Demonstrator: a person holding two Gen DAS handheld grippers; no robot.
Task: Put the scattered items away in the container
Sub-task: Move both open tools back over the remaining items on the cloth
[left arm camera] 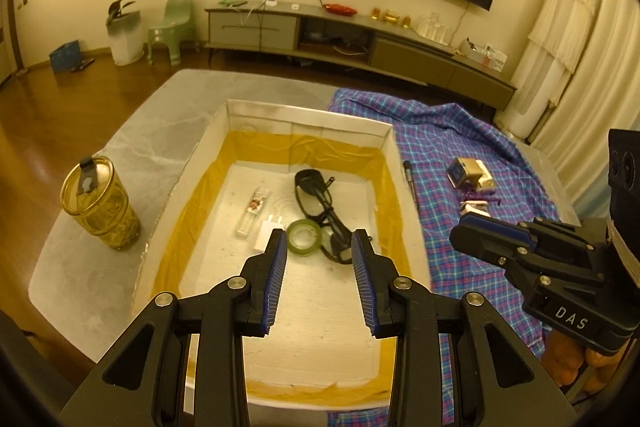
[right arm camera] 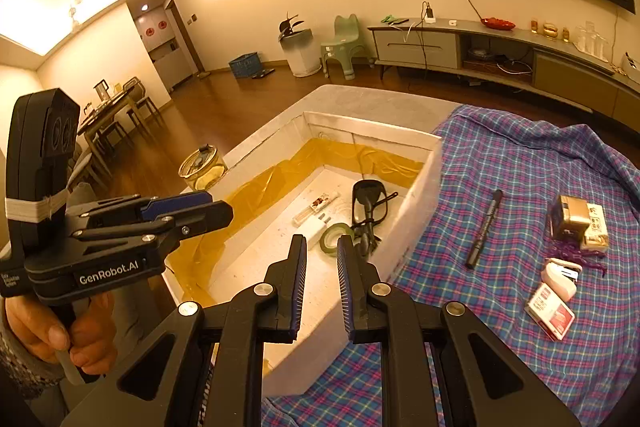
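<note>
Left tool: released, empty, above the box.
Right tool: nearly clenched, gripping nothing.
Box: on the desk; holds glasses, tape roll, charger.
Cloth: right of box; pen, small packs.

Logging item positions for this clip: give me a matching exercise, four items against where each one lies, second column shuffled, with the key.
Items
1. black pen
2. green tape roll
3. gold tumbler
4. red and white box

Places
A. on the bare grey tabletop, left of the box
B. inside the white box
C. on the plaid cloth, beside the box wall
D. on the plaid cloth, nearest the camera's right edge

Pairs: 1-C, 2-B, 3-A, 4-D
</note>
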